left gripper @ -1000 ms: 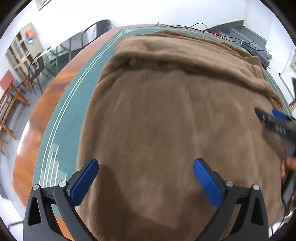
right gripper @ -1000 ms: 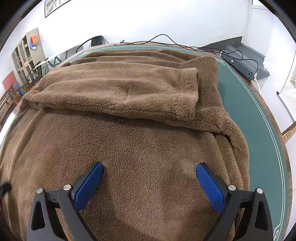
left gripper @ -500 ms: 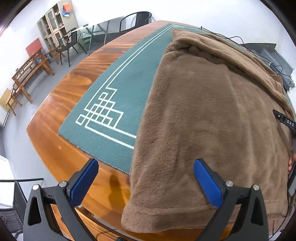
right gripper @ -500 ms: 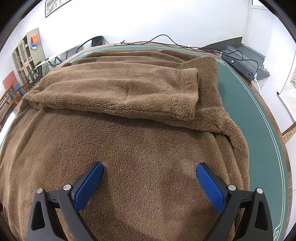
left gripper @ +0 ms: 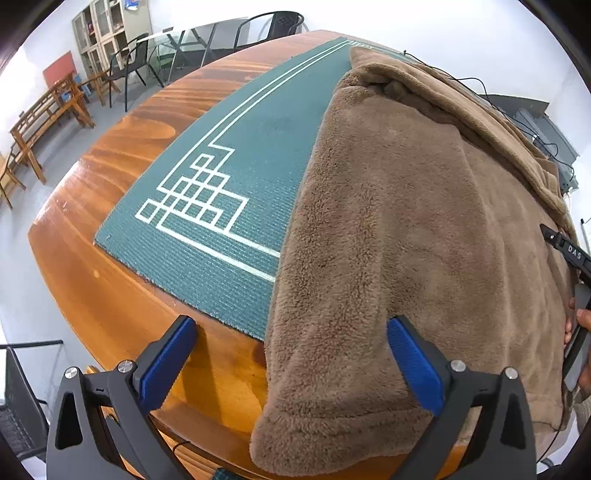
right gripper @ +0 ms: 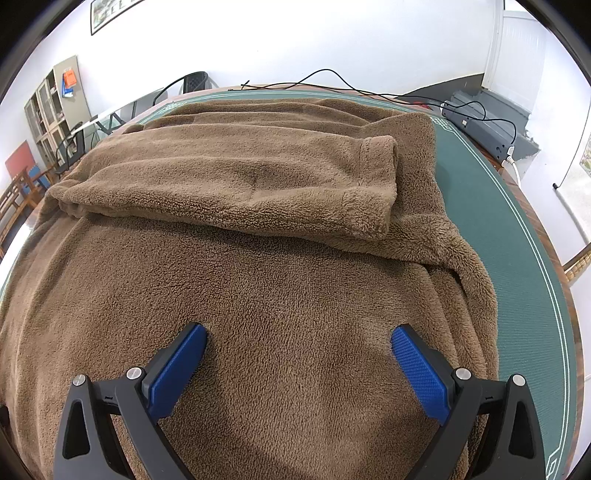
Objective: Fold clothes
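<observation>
A brown fleece garment (left gripper: pixel 424 229) lies spread over a green mat (left gripper: pixel 221 177) on a wooden table (left gripper: pixel 122 295). Its near left corner hangs over the table's front edge. My left gripper (left gripper: pixel 291 354) is open above that corner, with the left pad over bare wood and the right pad over fleece. In the right wrist view the same garment (right gripper: pixel 258 295) fills the frame, and one sleeve (right gripper: pixel 236 184) is folded across its upper part. My right gripper (right gripper: pixel 299 362) is open just above the fleece body, holding nothing. The right tool (left gripper: pixel 570 254) and a hand (left gripper: pixel 581 325) show at the left view's right edge.
Black cables (right gripper: pixel 332 85) and a grey device (right gripper: pixel 487 125) lie at the table's far right. Chairs (left gripper: pixel 125 70), a glass table, wooden benches (left gripper: pixel 48 118) and a cabinet (left gripper: pixel 110 26) stand on the floor to the left. The green mat (right gripper: pixel 517 258) lies bare on the garment's right side.
My left gripper swung left and back from over the garment's middle to its near left corner, bringing mat and table edge into view. The right gripper stayed put. Both stayed open.
</observation>
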A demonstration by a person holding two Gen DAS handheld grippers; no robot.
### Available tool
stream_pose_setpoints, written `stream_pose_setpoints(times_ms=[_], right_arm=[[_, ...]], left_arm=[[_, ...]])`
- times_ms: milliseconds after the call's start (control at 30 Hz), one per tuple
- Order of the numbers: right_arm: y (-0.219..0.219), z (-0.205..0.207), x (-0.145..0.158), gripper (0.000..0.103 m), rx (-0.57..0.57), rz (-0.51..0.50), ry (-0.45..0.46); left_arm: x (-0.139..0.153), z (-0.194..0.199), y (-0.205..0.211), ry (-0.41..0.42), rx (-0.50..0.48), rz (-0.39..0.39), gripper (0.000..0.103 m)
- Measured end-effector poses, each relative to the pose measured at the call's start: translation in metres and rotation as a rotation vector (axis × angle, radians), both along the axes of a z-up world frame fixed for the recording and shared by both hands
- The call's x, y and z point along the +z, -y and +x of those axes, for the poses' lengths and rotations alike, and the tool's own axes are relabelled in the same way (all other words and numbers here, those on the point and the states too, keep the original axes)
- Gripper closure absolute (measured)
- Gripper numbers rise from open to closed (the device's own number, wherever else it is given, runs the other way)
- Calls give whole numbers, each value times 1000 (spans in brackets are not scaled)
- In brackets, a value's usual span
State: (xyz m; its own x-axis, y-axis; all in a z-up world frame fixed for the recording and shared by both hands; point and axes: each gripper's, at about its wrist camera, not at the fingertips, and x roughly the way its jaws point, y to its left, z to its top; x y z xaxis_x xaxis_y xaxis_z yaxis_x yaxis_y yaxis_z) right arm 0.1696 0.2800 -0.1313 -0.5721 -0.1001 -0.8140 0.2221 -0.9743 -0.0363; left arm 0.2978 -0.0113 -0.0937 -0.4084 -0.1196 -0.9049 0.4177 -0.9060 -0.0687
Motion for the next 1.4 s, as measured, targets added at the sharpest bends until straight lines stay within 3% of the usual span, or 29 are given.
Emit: stream_pose_setpoints(times_ms=[300,433,700,833,967,1033,1133,1300,1400], right_arm=[[-1,-1,-1,1,1,-2,1],[-1,-2,-1,1,4,-3,9],[-1,-7,2,1,23,18,57],[0,-9,10,1,2,70,93],[-5,4,34,1,5,82,41],[-10,9,42,1,18,64,34],[-24,21,52,1,52,-3,35],[-79,57,48,1,92,-208,102],[-113,85,38,1,65,-268,154]], left_arm=[[0,-4,-3,1,-24,5,0],[3,-6,-9,-6,-63,8,7],[3,-10,-9,13,-78,0,9],[7,-12,-17,29,-90,-31,12],[10,-16,-25,39,-106,-49,20],[11,-18,-27,41,-116,-34,29],[12,-19,-27,44,-132,-18,35],[11,-19,-24,42,-140,-2,37],[11,-19,-25,46,-149,-7,37]])
